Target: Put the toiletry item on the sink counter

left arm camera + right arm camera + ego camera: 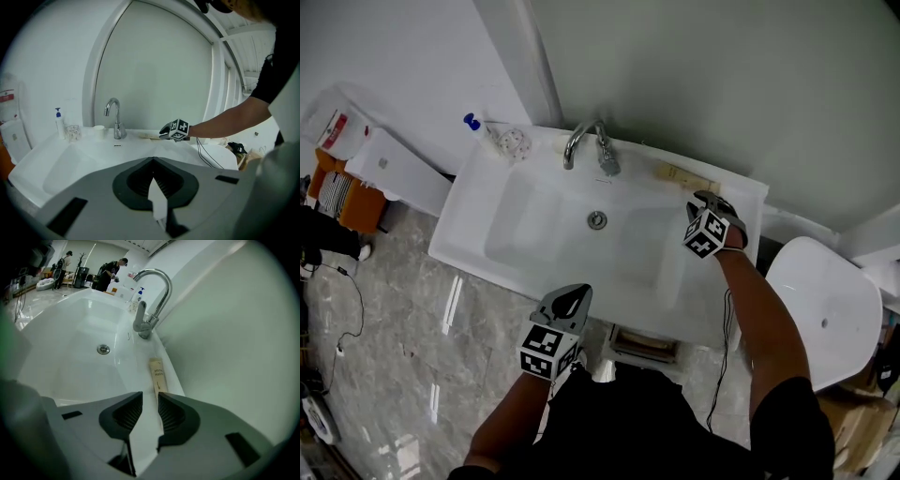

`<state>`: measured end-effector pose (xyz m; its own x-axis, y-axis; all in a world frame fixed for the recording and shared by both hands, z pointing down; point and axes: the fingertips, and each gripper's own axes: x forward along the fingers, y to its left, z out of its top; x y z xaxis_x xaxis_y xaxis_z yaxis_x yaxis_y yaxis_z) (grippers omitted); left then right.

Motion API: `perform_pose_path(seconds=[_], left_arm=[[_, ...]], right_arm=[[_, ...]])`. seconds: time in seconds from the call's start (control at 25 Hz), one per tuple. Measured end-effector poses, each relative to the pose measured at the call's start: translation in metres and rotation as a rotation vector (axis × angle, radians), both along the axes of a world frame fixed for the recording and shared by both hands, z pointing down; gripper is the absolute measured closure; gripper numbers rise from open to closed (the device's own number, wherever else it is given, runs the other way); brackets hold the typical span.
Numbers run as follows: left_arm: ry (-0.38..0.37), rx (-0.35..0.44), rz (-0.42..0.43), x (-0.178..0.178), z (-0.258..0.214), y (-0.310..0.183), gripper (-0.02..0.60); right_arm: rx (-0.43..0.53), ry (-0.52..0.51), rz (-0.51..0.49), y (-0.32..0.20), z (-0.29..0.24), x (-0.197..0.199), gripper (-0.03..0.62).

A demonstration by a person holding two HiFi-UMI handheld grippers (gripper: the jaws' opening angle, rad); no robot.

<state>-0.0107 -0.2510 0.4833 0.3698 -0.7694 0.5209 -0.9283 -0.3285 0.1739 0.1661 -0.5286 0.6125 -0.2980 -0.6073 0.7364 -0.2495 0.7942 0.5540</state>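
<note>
Left gripper (571, 298) hangs well in front of the faucet (586, 141), its 2 jaws together on nothing. The toiletry item (158, 375) — a slim cardboard box — lies flat on the sink counter (544, 141), just right of the faucet. Right gripper (150, 397) sits just short of the box's near end, jaws apart, not pressing it. It is likely light and stiff but crushable — best pinched gently across its narrow width.

The grey left gripper (574, 292) and right gripper (705, 197) bear black-and-white marker cubes (548, 352); the person wears black short sleeves (783, 412).
</note>
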Motion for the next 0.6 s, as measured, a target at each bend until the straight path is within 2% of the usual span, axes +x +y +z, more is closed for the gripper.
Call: perform_pose_path(seconds=[0.24,0.4,0.6], left_arm=[[-0.010,-0.020,-0.022,0.003,0.002,0.003,0.581],[-0.015,-0.034,-0.050,-0.003,0.004,0.010,0.581],[-0.021,-0.060,-0.099,-0.017,0.011,0.022,0.581]], right_arm=[[0.003,0.103,-0.002,-0.053,0.036,-0.002,0.458],[0.014,0.161,-0.018,-0.070,0.055,-0.004,0.405],[0.093,0.219,-0.037,-0.084,0.063,-0.010,0.395]])
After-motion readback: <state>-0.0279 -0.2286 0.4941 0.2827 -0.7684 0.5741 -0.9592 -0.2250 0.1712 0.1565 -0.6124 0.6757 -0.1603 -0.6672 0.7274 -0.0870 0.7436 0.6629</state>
